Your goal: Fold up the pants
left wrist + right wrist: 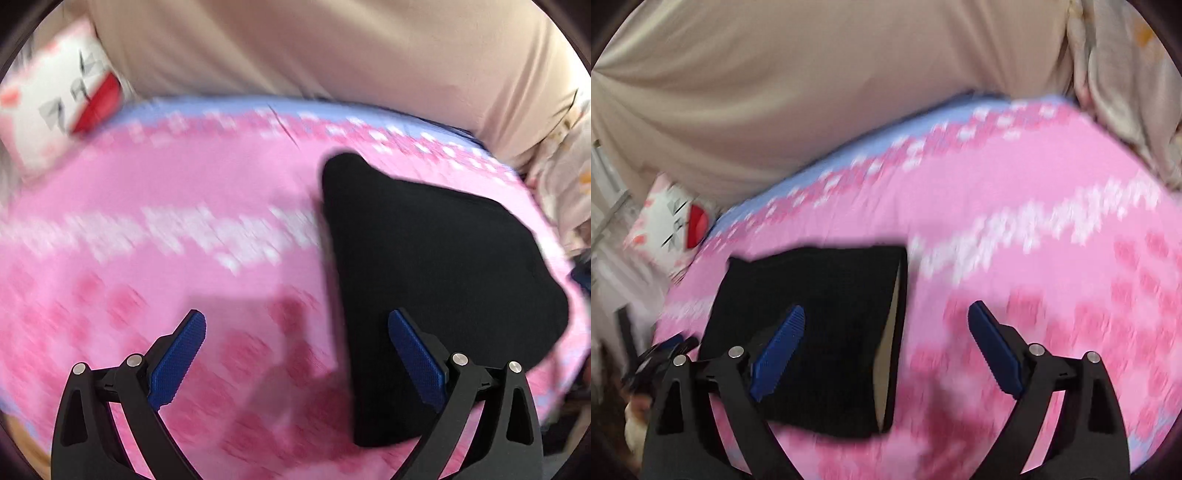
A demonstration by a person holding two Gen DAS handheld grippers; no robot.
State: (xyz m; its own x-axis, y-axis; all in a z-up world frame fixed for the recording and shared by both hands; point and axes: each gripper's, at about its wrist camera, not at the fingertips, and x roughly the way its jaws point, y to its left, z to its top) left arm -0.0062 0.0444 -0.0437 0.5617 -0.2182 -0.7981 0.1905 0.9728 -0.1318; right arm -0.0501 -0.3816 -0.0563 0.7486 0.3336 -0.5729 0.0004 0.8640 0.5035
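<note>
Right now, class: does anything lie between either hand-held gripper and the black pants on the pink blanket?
Nothing visible does. The pants lie bare on the blanket; the open right hand-held gripper and left hand-held gripper hover clear.

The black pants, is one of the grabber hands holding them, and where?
Nothing is held. The black pants lie folded on the pink blanket. The left gripper and the right gripper are both open, with nothing between their pads.
</note>
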